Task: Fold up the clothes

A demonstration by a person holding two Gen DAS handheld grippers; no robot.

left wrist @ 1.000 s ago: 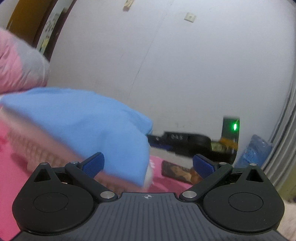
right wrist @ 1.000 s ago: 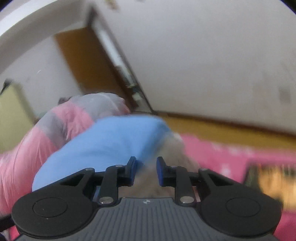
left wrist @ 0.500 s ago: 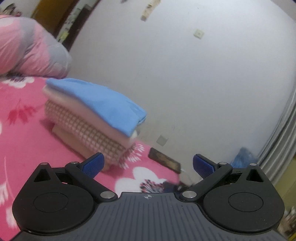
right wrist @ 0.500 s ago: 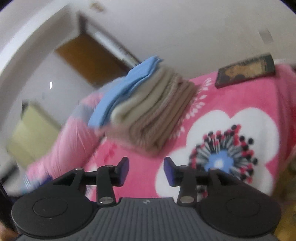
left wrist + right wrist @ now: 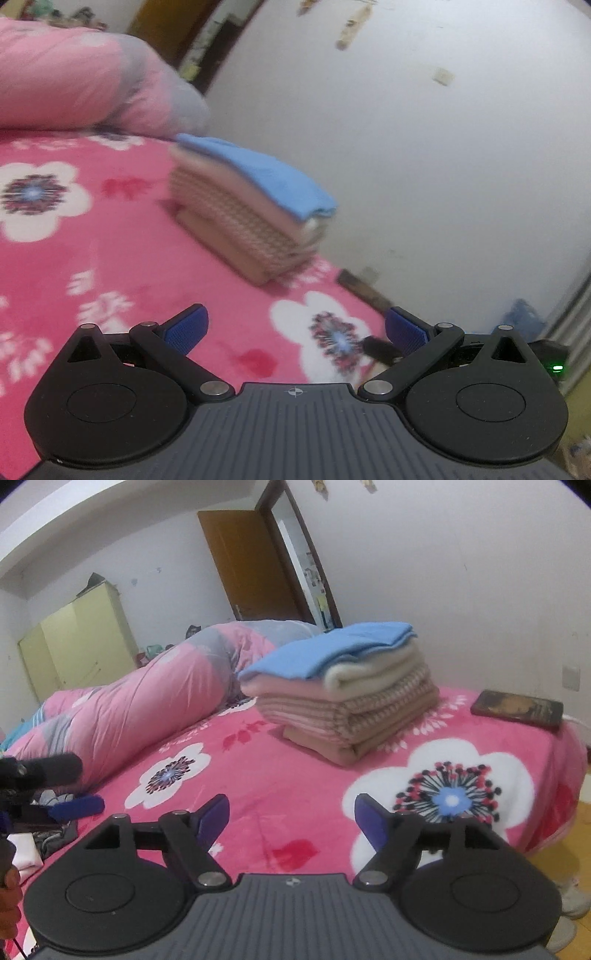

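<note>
Nearest me, my left gripper [image 5: 295, 326] gapes wide with nothing in it; my right gripper [image 5: 291, 821] is opening, also empty. Beyond them on the pink flowered bedspread [image 5: 295, 775] sits the stack of folded clothes [image 5: 343, 698], blue cotton piece [image 5: 325, 646] on top: soft, light, floppy. I'd pinch its folded edges.

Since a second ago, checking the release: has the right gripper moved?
Yes. The right gripper backed away from the stack of folded clothes, jaws opening, empty.

White walls [image 5: 461, 572]; brown door [image 5: 251, 565] ajar; yellow wardrobe [image 5: 74, 646]; pink floral bed [image 5: 295, 775]
</note>
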